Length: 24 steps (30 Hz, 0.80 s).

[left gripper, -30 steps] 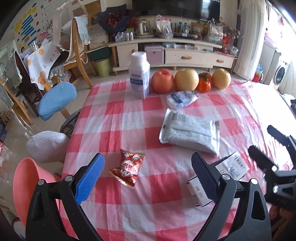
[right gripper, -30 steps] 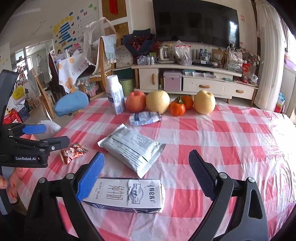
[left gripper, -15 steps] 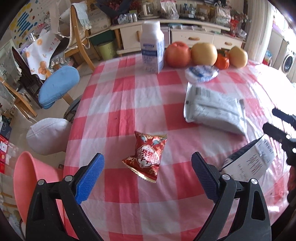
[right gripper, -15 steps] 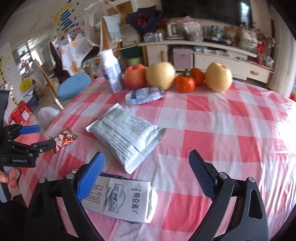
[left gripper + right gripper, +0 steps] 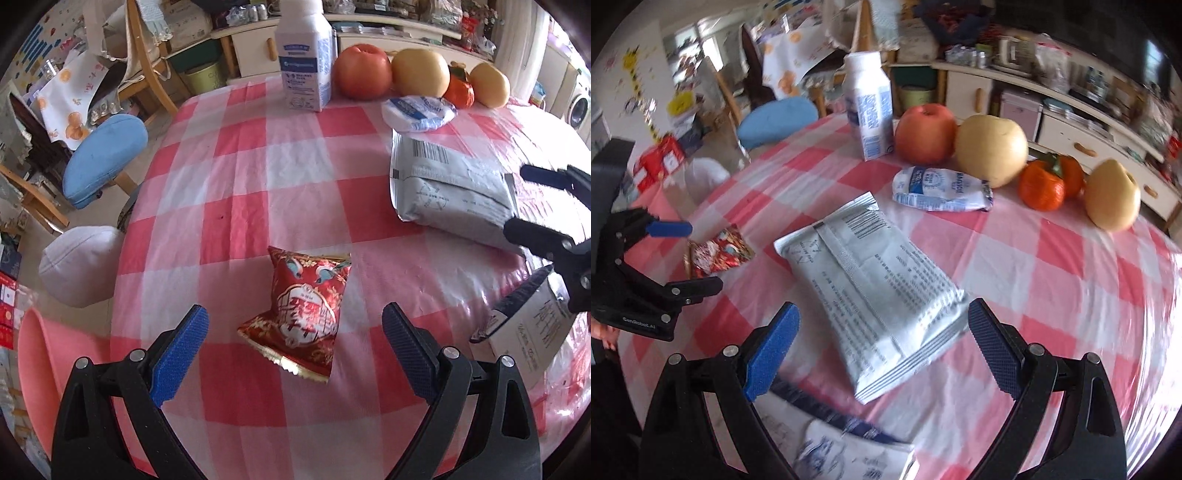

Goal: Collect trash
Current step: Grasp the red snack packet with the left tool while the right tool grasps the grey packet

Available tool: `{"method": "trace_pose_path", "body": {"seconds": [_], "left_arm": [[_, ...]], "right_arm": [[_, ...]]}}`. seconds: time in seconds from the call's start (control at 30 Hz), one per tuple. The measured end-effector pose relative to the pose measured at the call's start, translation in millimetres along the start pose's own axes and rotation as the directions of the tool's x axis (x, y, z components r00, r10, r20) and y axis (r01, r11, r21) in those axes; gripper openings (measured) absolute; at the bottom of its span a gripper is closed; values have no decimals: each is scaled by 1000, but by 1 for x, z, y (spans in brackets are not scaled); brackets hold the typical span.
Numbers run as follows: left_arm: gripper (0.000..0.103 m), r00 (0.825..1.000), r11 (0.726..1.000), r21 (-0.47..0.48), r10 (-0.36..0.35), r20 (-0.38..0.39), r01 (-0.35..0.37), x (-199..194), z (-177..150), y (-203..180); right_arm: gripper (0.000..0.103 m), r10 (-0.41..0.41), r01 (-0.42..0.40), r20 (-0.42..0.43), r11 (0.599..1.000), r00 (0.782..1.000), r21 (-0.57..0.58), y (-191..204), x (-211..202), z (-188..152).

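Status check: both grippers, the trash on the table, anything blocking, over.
Left gripper open, lined up on red snack packet. Right gripper open over grey pouch. Neither holds anything. Nothing blocking either pick.

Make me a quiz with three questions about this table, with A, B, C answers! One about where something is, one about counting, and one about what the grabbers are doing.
1. Where is the red snack packet?
A. On the checked tablecloth, ahead of the left gripper
B. Inside the pink bin
C. On top of the milk bottle

2. How many round fruits stand in the row at the far edge?
A. Two
B. Four
C. Seven

3. What is the right gripper doing?
A. Squeezing an apple
B. Shut with nothing in it
C. Open, with the grey foil pouch lying past its fingers

Answers:
1 A, the packet lies flat on the cloth between the spread blue pads.
2 B, a red apple, two yellow pears and an orange persimmon.
3 C, both pads stand wide apart and grip nothing.
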<state>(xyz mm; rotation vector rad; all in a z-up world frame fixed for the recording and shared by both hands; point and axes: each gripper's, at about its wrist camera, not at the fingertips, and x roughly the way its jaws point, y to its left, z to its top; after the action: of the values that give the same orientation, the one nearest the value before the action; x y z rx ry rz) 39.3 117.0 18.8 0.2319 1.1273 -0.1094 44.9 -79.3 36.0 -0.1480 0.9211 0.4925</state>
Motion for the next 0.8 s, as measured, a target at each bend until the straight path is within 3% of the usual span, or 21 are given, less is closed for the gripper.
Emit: {"method": "trace_pose_path", "body": {"seconds": [0.1, 0.27, 0.5, 0.6, 0.73, 0.8], "left_arm": [[76, 1000, 1000, 19, 4, -13, -4, 7, 2, -3], [72, 1000, 1000, 4, -21, 0, 21, 10, 5, 3], [52, 998, 998, 11, -62, 13, 61, 10, 8, -3], [51, 998, 998, 13, -62, 14, 61, 10, 10, -8], [51, 998, 998, -1, -69, 5, 69, 9, 13, -11], [50, 997, 997, -10, -79, 7, 79, 7, 14, -12]], "right_arm": [[93, 1, -2, -23, 1000, 1000, -18, -4, 11, 8], [94, 57, -60, -62, 997, 996, -50, -5, 27, 16], [97, 94, -102, -99, 992, 991, -79, -6, 38, 13], [97, 37, -55, -103, 983, 994, -174, 5, 40, 7], [95, 43, -55, -72, 985, 996, -164, 5, 40, 4], [88, 47, -56, -60, 985, 997, -166, 5, 38, 3]]}}
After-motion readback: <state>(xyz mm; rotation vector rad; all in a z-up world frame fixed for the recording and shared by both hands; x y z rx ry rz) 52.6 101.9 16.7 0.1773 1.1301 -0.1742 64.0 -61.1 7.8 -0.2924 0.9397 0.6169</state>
